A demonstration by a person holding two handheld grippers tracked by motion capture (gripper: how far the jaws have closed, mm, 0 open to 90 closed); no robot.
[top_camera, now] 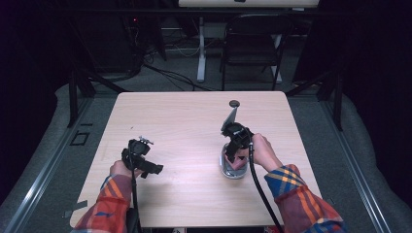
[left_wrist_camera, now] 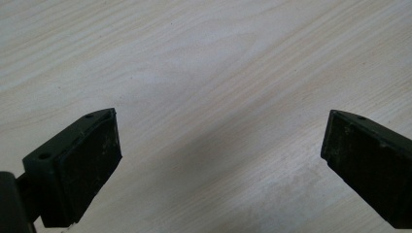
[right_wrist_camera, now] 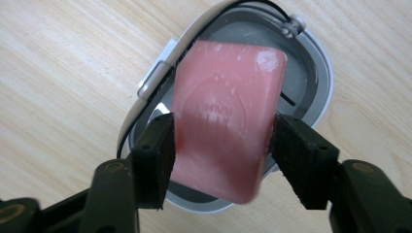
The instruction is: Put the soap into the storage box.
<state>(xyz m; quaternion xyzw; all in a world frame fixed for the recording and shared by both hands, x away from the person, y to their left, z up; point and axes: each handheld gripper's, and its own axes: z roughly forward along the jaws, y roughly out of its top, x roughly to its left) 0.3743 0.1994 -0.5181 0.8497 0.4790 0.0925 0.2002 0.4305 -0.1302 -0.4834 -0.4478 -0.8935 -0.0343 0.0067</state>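
Right gripper (right_wrist_camera: 221, 145) is down over the soap dish (right_wrist_camera: 318, 63), and both pads are pressed on the long sides of the pink soap (right_wrist_camera: 226, 116), one on each flank, so that claw is clenched on the bar. The soap sits inside the dish's oval rim, over the grey inner tray, tilted a little, its far end towards the dish's top edge; whether its underside touches the tray I can't tell. In the high view the dish (top_camera: 228, 173) lies on the table (top_camera: 184, 121) at the right, near the front edge, with the right gripper (top_camera: 234, 151) straight above it and the soap (top_camera: 238, 162) a pink patch under the black jaws. A small dark disc (top_camera: 234, 103) lies well apart from it, near the far edge. Over on the left, the left gripper (top_camera: 141, 158) hangs above bare wood, and its own view shows the jaws standing wide with nothing between them: released, idle.
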